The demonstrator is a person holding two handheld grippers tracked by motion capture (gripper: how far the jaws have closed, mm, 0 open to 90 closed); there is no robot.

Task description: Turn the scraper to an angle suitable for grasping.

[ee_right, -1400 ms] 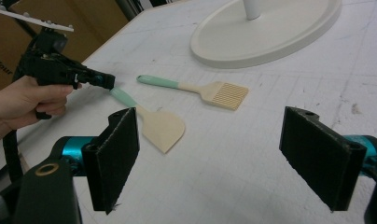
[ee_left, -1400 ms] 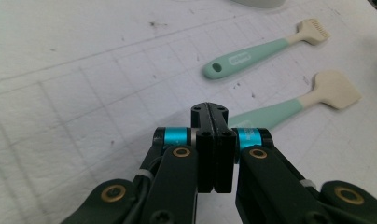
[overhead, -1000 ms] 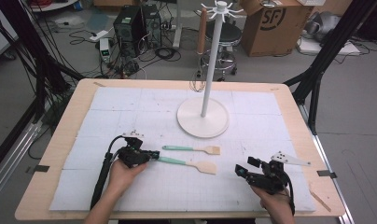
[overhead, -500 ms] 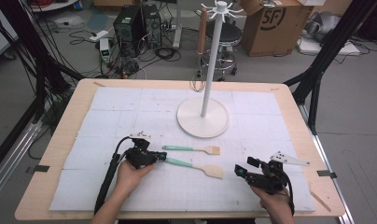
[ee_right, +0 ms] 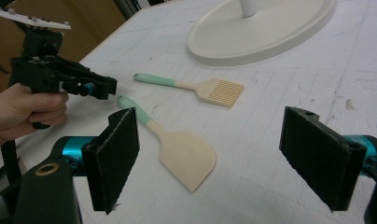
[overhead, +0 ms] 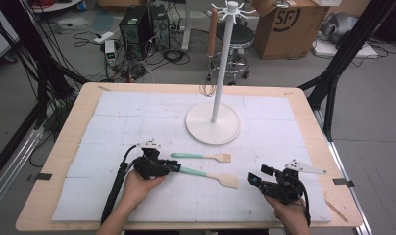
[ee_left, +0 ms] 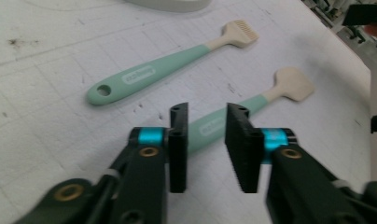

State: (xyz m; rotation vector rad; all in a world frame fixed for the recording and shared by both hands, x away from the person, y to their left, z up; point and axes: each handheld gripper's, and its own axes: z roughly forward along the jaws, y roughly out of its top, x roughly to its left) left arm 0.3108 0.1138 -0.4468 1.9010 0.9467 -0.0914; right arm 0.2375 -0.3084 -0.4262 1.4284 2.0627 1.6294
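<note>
Two mint-handled utensils lie on the white mat [overhead: 137,117]: a flat spatula [overhead: 208,175] [ee_left: 252,103] [ee_right: 182,149] and, beyond it, a slotted brush [overhead: 201,156] [ee_left: 149,74] [ee_right: 196,86]. My left gripper [overhead: 176,167] [ee_left: 207,140] is open, low over the mat, its jaws narrowly straddling the spatula handle's end with a gap on each side. It also appears in the right gripper view [ee_right: 107,88]. My right gripper [overhead: 255,177] [ee_right: 214,140] is wide open near the front right, holding nothing, facing the spatula blade from a short distance.
A white rack stand has its round base [overhead: 213,129] [ee_right: 266,37] behind the utensils and a tall pole [overhead: 220,63] with hooks on top. The wooden table edge [overhead: 333,161] frames the mat. Boxes, cables and a stool sit on the floor beyond.
My left gripper has slid right along the mat until its jaws reached the spatula handle's end. The right gripper and both utensils have stayed put.
</note>
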